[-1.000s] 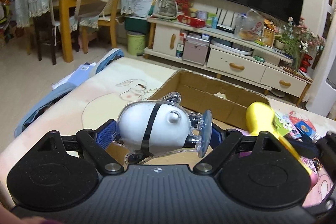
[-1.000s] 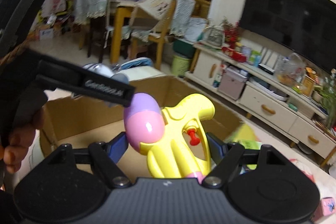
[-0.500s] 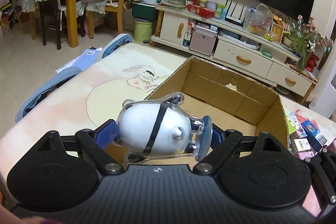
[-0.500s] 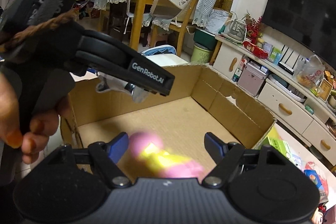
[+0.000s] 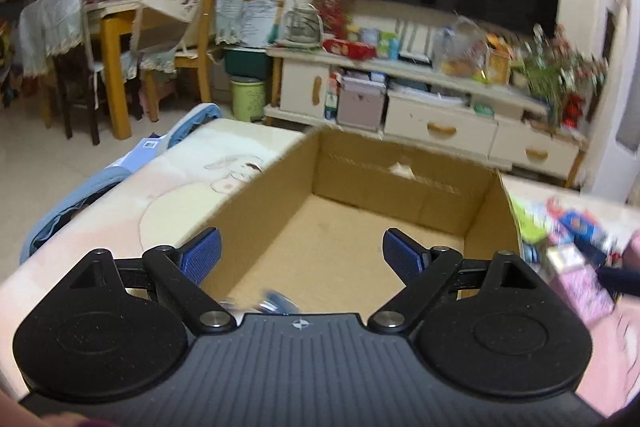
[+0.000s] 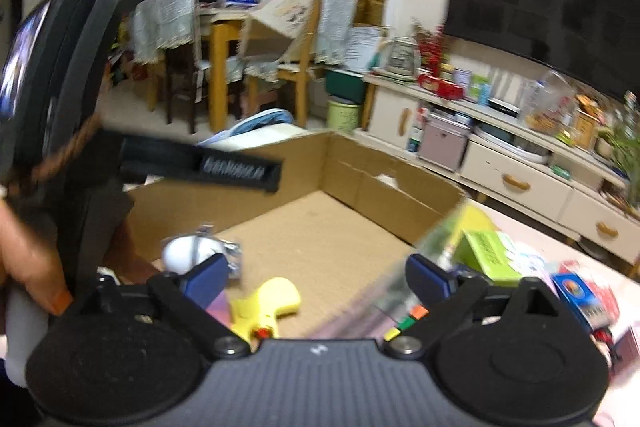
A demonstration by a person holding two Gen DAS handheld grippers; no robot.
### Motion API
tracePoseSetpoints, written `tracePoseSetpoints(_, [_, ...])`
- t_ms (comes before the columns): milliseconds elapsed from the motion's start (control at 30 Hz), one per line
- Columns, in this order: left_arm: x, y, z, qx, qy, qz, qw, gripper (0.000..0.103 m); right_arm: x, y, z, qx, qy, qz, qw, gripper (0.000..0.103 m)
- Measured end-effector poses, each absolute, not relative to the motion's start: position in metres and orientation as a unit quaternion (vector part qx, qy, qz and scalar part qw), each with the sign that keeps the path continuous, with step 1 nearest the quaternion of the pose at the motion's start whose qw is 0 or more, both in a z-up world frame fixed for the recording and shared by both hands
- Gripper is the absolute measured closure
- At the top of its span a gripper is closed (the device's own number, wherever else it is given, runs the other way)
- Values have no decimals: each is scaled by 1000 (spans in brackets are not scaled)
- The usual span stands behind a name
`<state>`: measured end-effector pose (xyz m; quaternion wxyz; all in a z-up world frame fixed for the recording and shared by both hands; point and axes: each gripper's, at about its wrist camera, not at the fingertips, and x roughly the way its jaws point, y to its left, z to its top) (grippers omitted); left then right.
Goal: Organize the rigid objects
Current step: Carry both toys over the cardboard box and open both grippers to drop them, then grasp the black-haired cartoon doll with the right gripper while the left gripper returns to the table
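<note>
The left tool (image 5: 301, 253) has its 2 blue fingers wide apart over the cardboard box (image 5: 404, 183), and nothing is between them. A blurry clear and blue thing (image 5: 276, 303) shows just under it, low in the box. The right tool (image 6: 314, 277) is opening its jaws, and nothing is between them. In the right view, the yellow water gun (image 6: 266, 305) lies on the box floor (image 6: 320, 227). The white ball toy in clear plastic (image 6: 188, 253) lies just beside it, near the left wall. Small boxes and packs (image 6: 516, 267) sit on the table to the right of the box.
</note>
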<state>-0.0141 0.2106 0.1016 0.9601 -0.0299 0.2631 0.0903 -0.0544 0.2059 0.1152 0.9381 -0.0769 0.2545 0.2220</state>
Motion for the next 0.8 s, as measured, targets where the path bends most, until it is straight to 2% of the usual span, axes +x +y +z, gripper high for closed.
tracePoseSetpoints(100, [-20, 202, 102, 3, 229, 95, 969, 0, -60, 182, 114, -51, 255, 196, 945, 3])
tracePoseSetpoints(233, [-20, 197, 100, 7, 223, 112, 968, 0, -65, 149, 105, -18, 263, 152, 953, 2])
tracePoseSetpoints(433, [-20, 205, 101, -24, 234, 167, 958, 0, -72, 106, 82, 11, 273, 79, 959, 2])
tracePoseSetpoints(800, [-19, 197, 104, -18, 242, 185, 952, 0, -70, 65, 51, 44, 286, 28, 957, 1])
